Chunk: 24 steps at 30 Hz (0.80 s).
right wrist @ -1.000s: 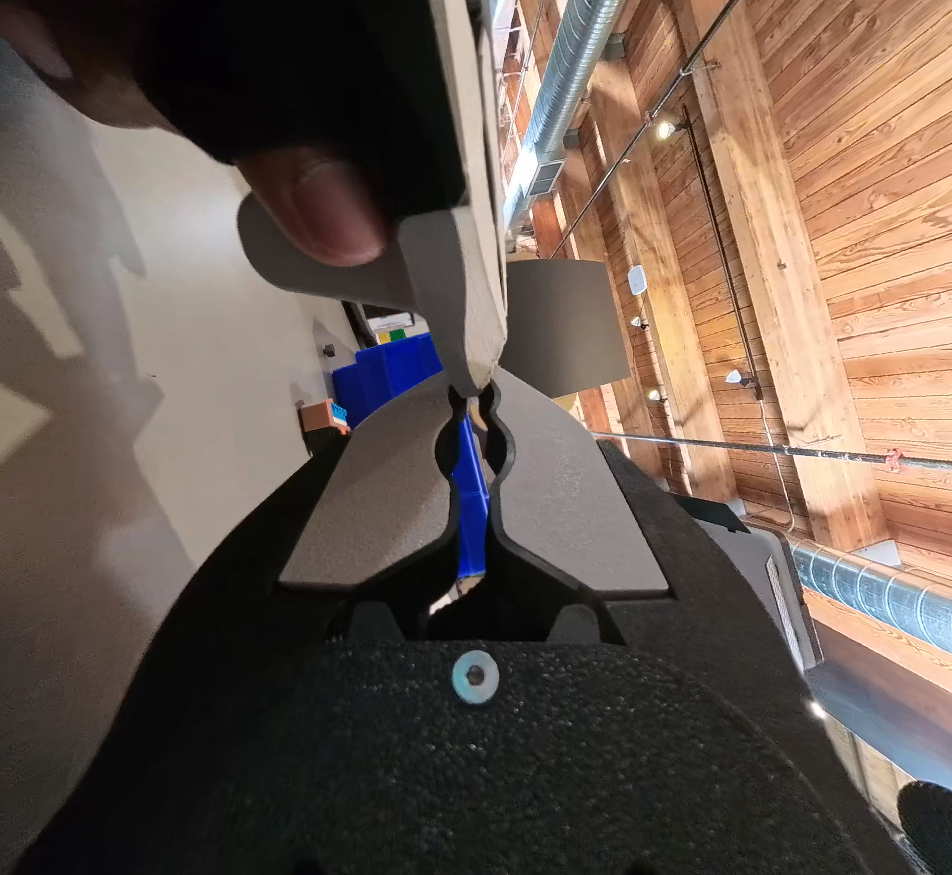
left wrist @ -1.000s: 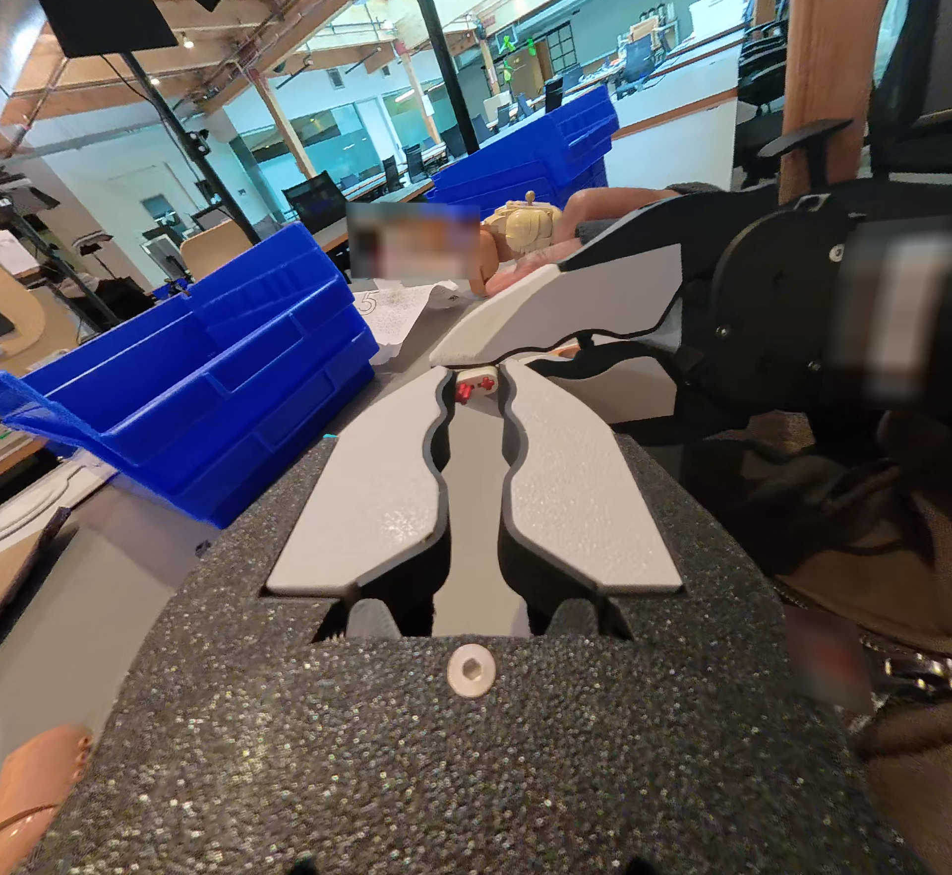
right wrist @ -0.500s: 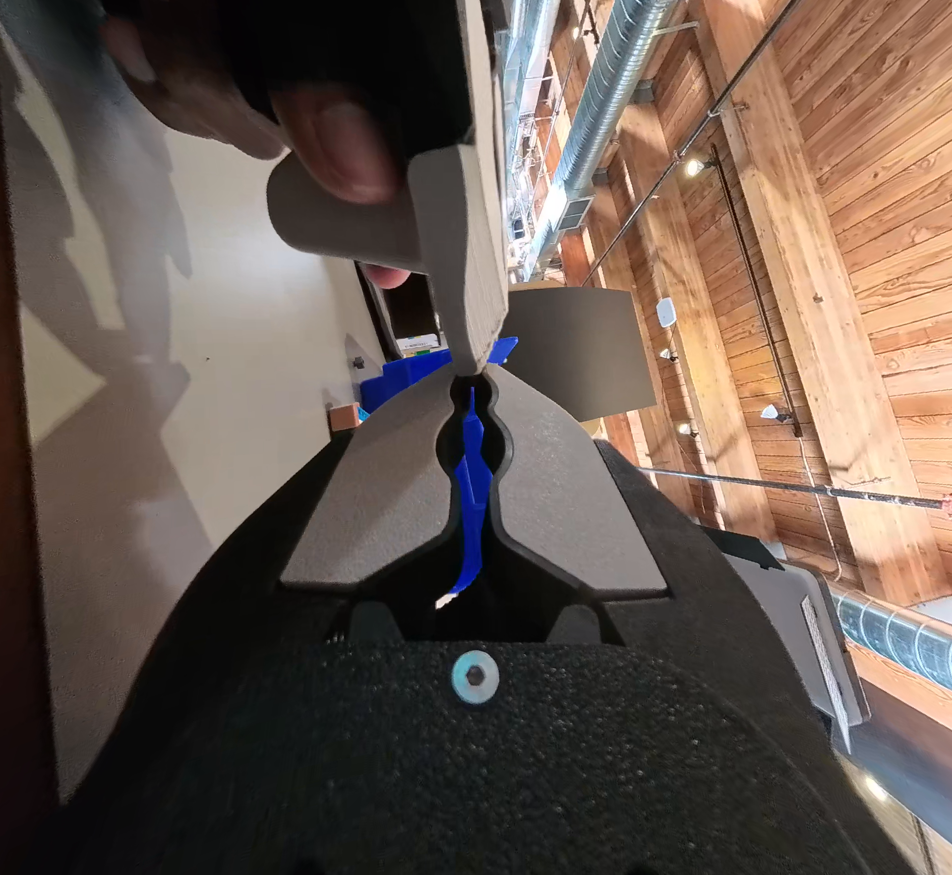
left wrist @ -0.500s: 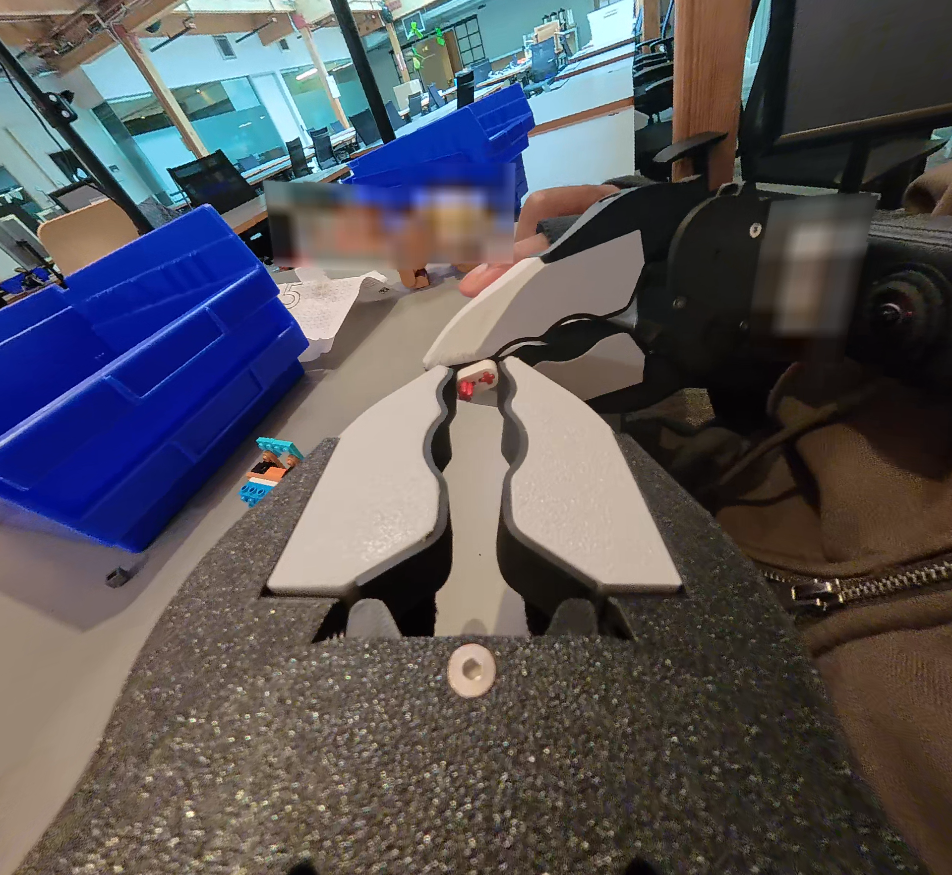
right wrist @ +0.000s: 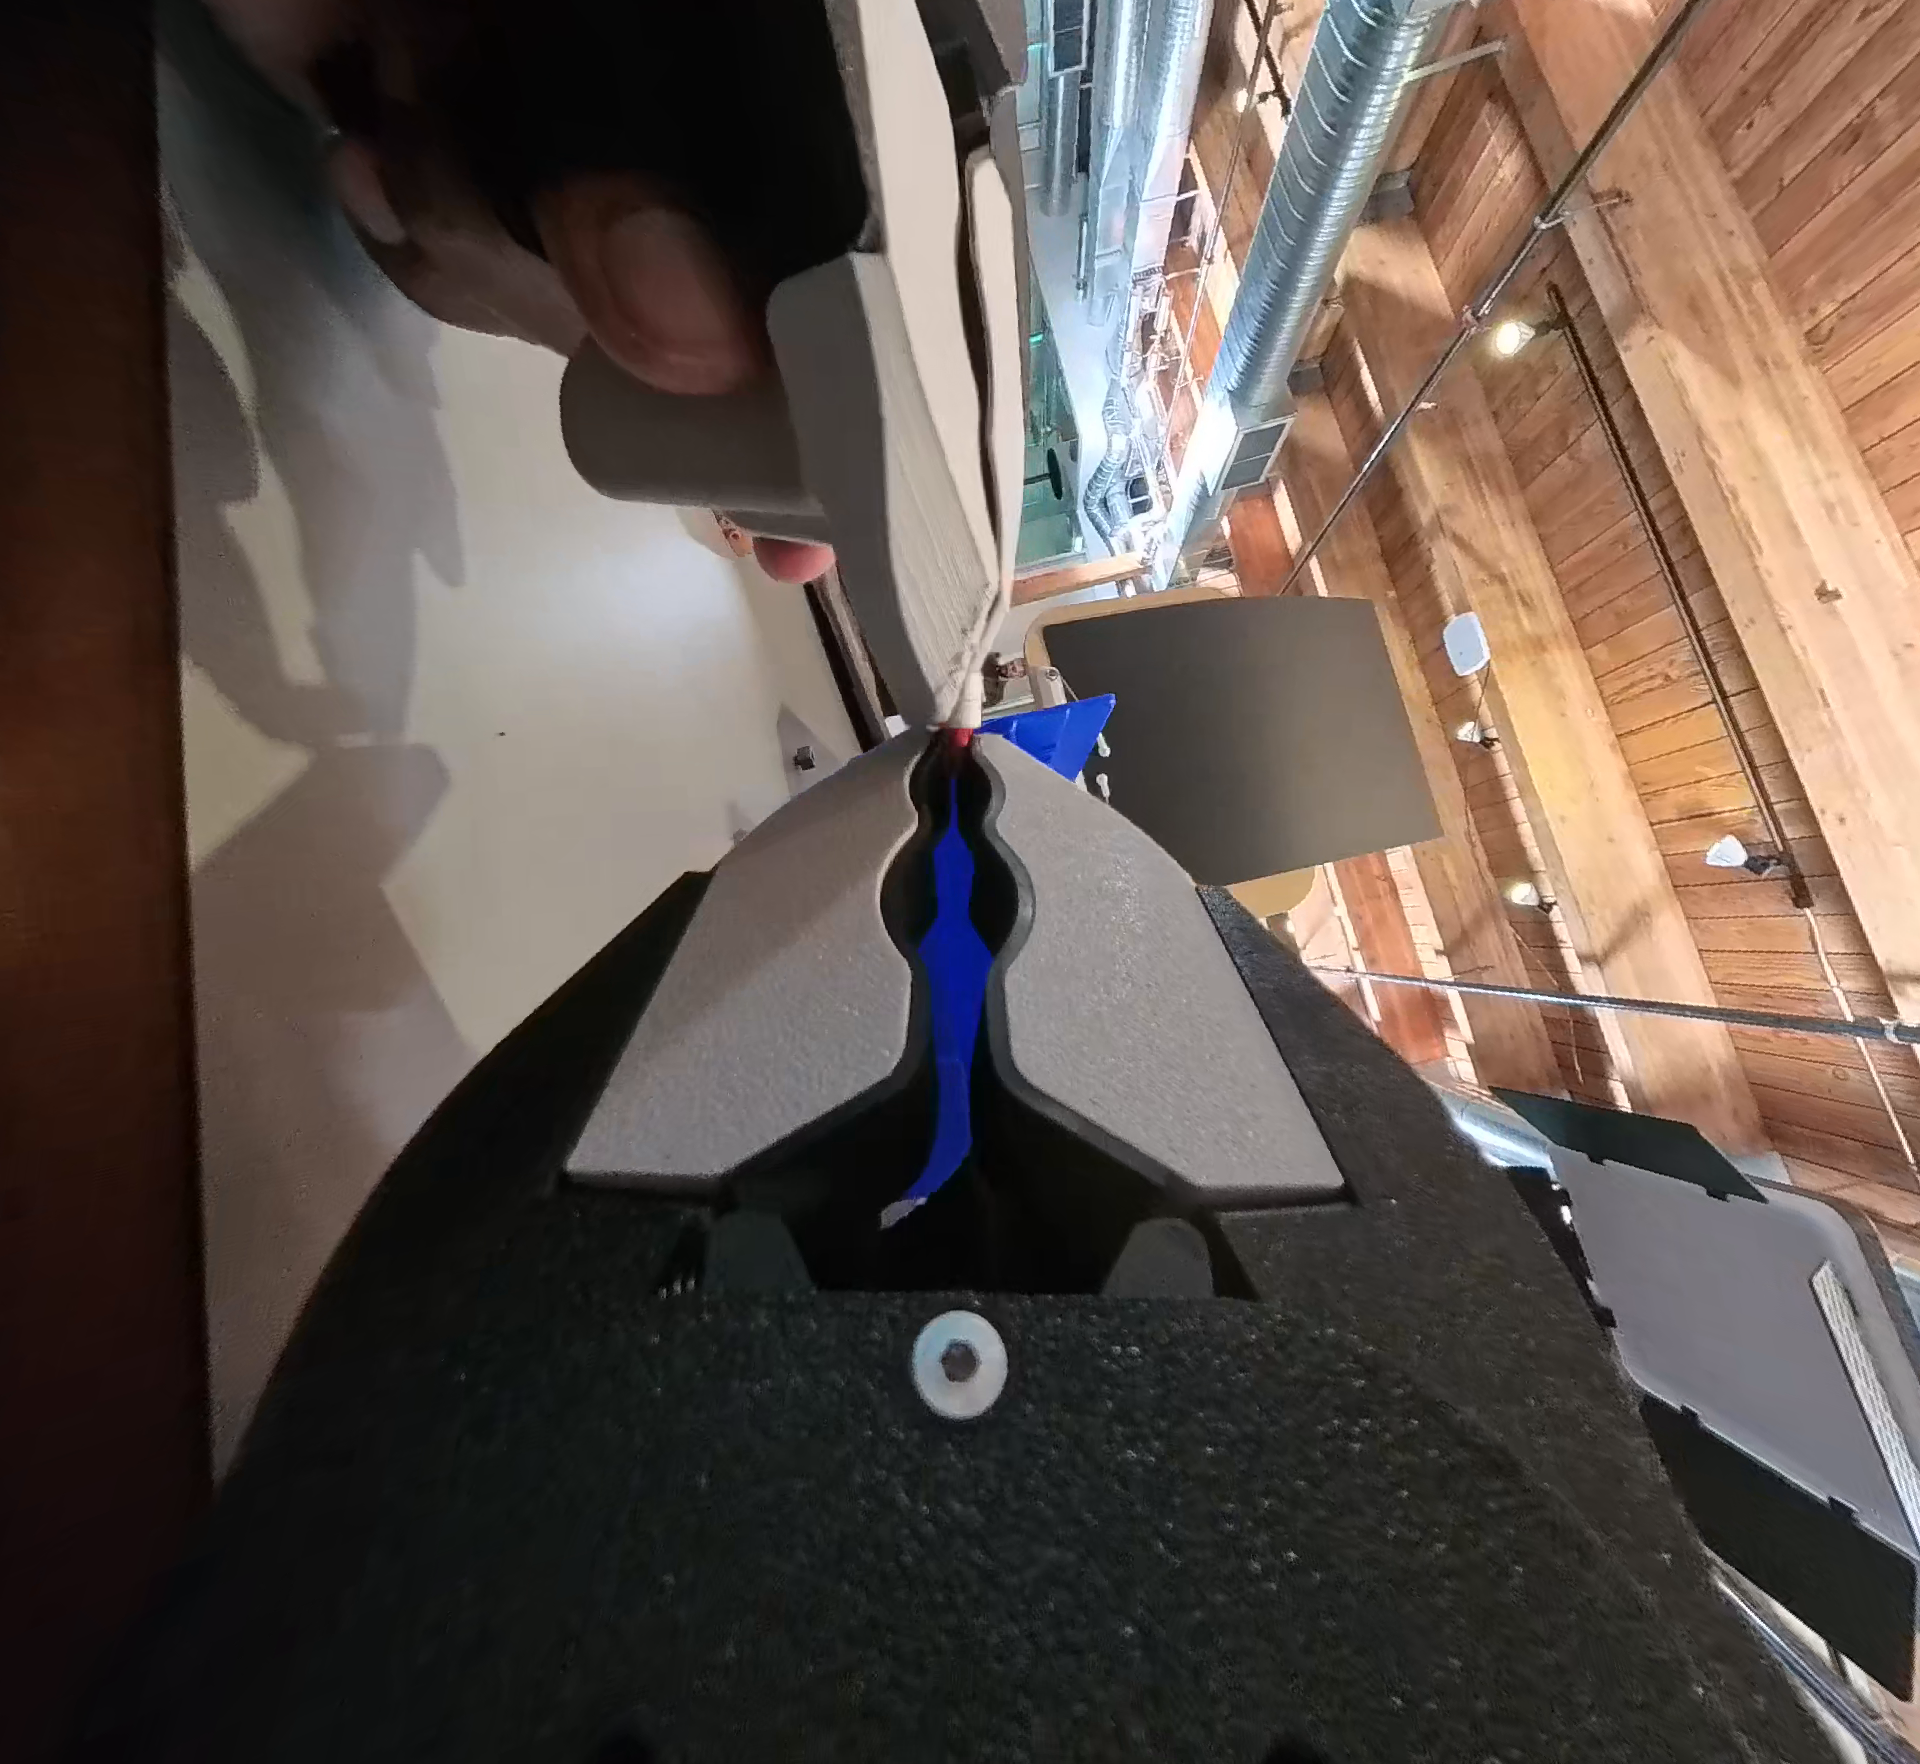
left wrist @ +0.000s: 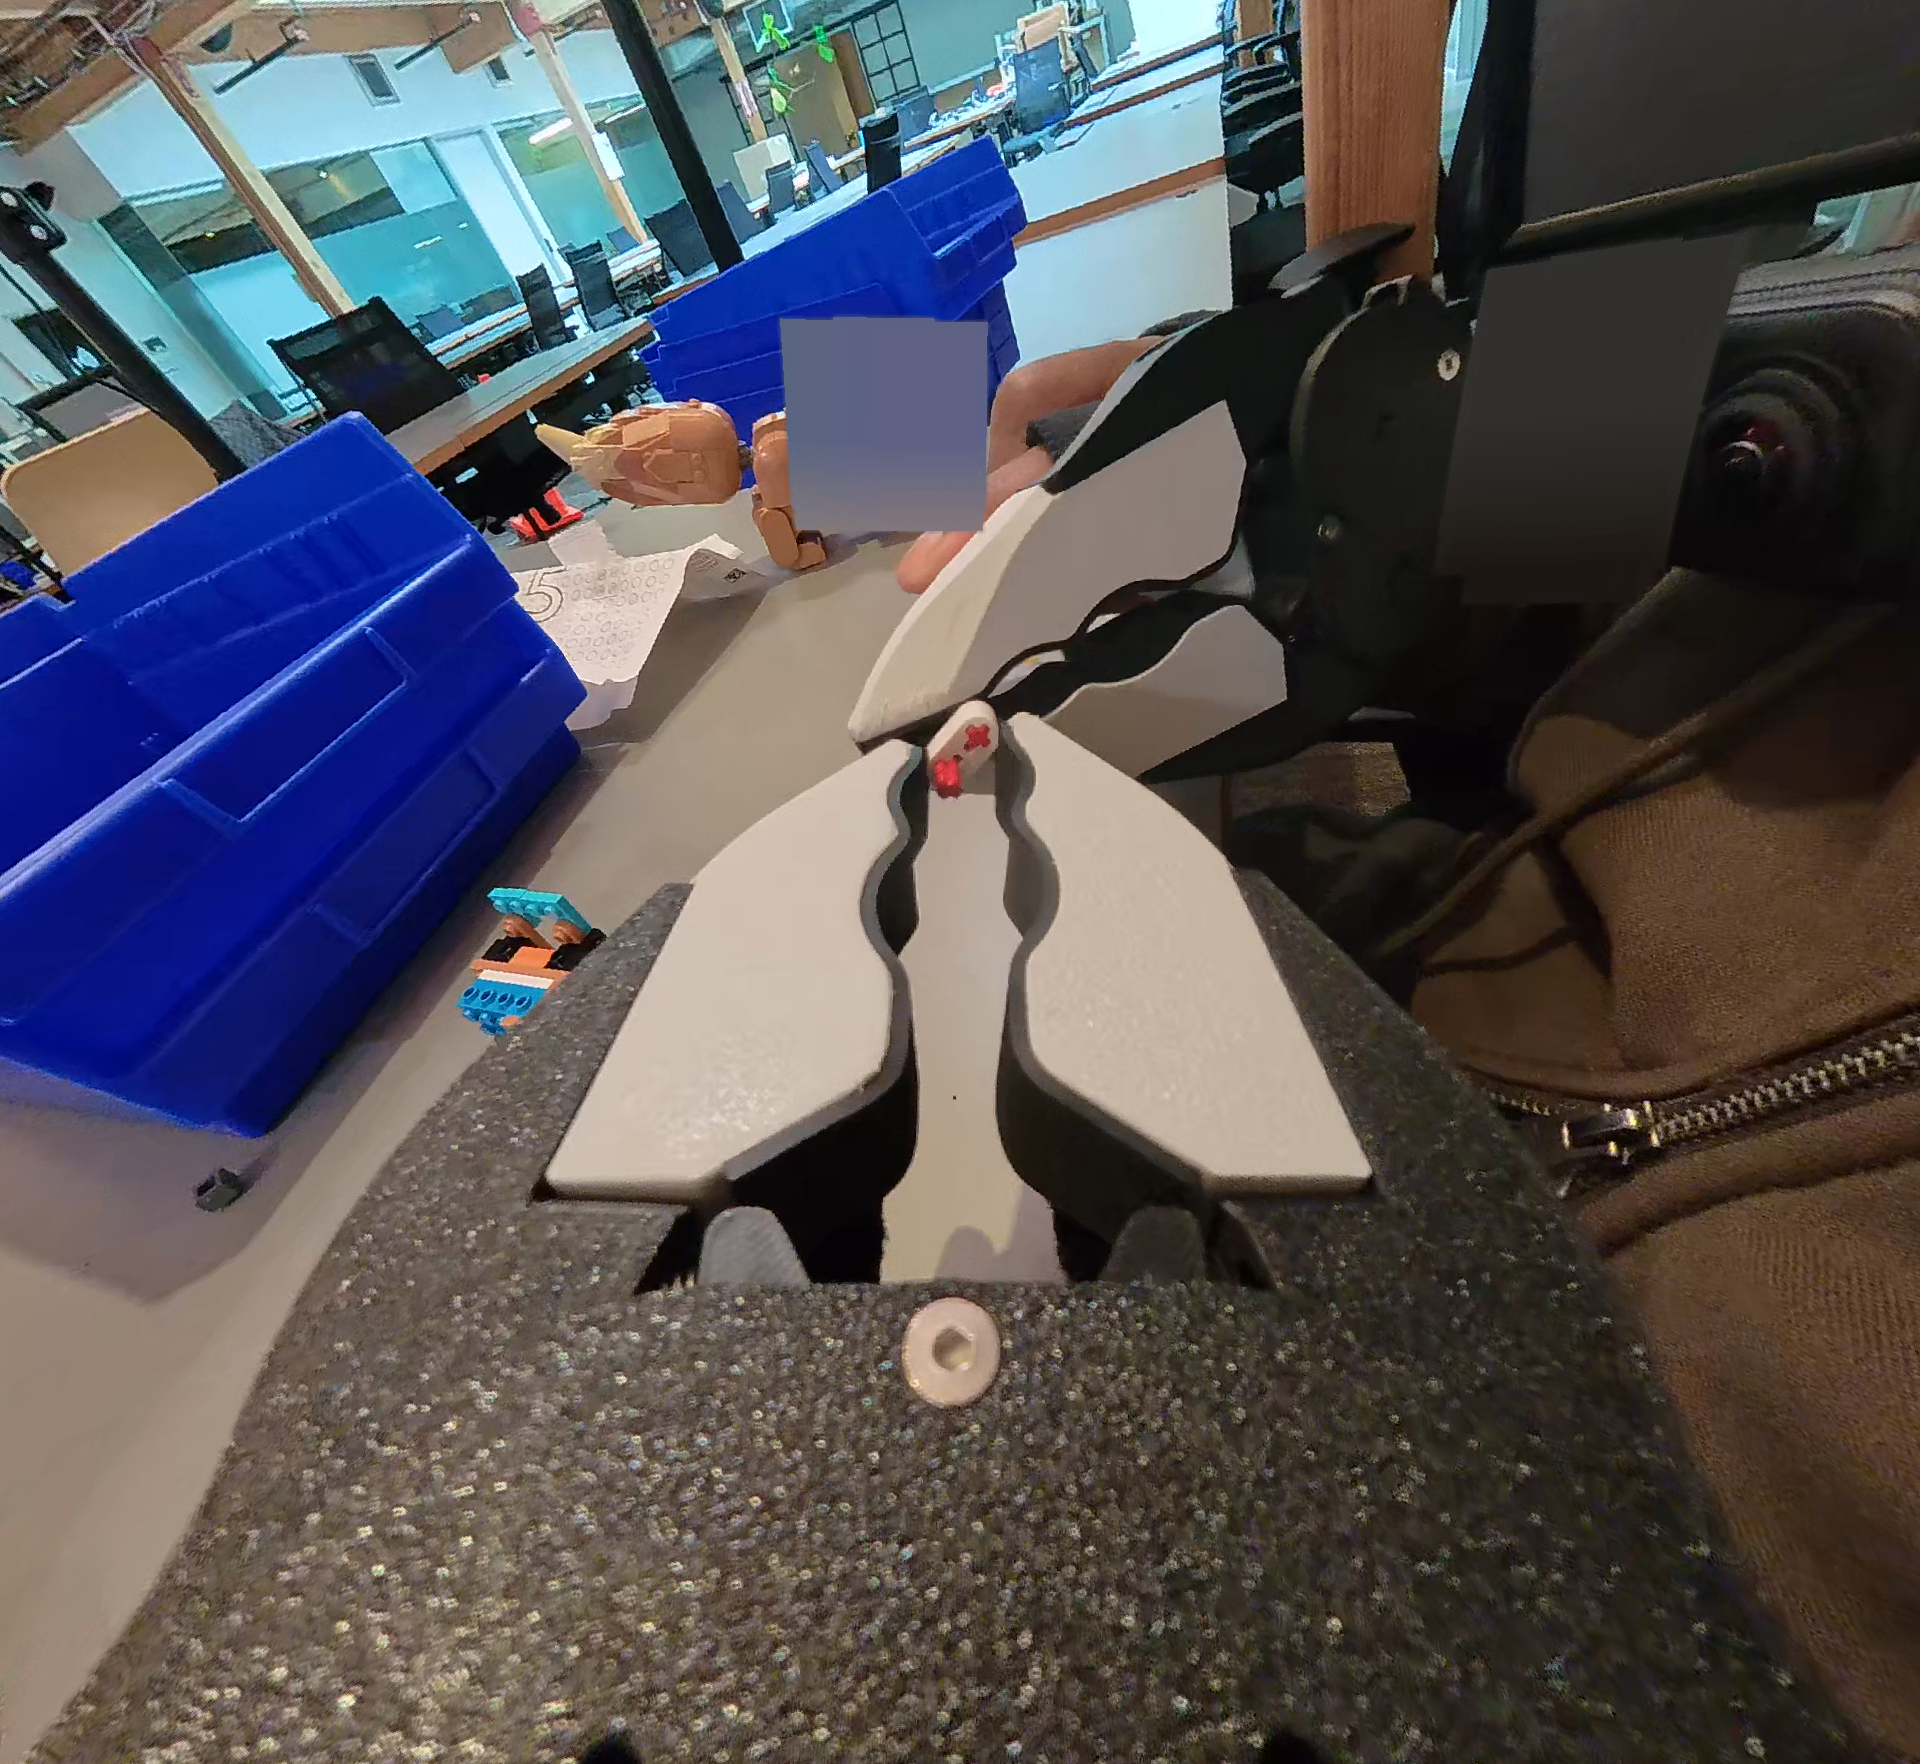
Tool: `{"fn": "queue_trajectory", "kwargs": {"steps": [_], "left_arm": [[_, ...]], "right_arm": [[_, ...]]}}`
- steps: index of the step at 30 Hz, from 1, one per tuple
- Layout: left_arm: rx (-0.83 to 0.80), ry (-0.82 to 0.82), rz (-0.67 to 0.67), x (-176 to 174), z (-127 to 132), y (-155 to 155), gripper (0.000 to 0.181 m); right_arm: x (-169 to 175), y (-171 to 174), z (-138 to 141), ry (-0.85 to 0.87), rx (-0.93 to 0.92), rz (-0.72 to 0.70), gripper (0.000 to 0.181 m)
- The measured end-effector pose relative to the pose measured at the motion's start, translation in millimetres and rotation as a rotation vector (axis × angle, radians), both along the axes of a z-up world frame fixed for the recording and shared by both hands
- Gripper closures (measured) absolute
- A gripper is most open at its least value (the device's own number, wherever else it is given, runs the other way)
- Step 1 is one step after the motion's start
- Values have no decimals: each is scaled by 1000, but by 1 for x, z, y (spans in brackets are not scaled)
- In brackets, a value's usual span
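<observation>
My left gripper (left wrist: 964,746) is shut on a small white piece with red cross-shaped pins (left wrist: 961,756), held tilted above the grey table (left wrist: 727,675). My right gripper (right wrist: 954,746) comes in from the right and meets it tip to tip. Its fingers (left wrist: 1039,592) close over the piece's upper end. In the right wrist view a red bit of the piece (right wrist: 958,735) shows between the right tips. The left gripper's fingers (right wrist: 894,519) reach down from above, held by a hand (right wrist: 644,301).
Blue bins (left wrist: 260,779) stand on the left, with more stacked at the back (left wrist: 852,291). A small orange and teal brick build (left wrist: 525,956), a black bit (left wrist: 218,1189), a printed sheet (left wrist: 613,613) and a tan brick figure (left wrist: 665,457) lie on the table. A person's brown jacket (left wrist: 1714,987) fills the right.
Both grippers have stayed tip to tip while shifting and turning together. The white piece now sits more tilted. A red bit now shows between the right tips.
</observation>
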<state>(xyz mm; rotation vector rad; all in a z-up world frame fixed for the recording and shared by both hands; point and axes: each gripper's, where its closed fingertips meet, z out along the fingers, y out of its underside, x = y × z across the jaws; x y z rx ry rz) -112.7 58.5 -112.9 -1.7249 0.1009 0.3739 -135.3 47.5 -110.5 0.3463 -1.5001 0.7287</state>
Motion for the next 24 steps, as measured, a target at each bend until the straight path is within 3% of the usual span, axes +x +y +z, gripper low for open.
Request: {"fn": "queue_trajectory", "kwargs": {"steps": [1, 4, 6, 11, 17, 24], "left_arm": [[-2, 7, 29, -4, 1, -6, 180], [211, -83, 141, -40, 26, -67, 181], [144, -35, 206, -50, 20, -73, 181], [44, -43, 128, -40, 0, -38, 180], [204, 38, 93, -28, 25, -18, 163], [284, 44, 72, -21, 35, -17, 163]], "right_arm": [[-2, 4, 1, -1, -11, -21, 179], [-26, 74, 24, -91, -233, -139, 179], [-32, 94, 28, -105, -250, -165, 180], [-35, 66, 19, -227, -297, -115, 178], [-27, 15, 20, -493, -472, 57, 178], [-15, -17, 18, -684, -588, 205, 178]]}}
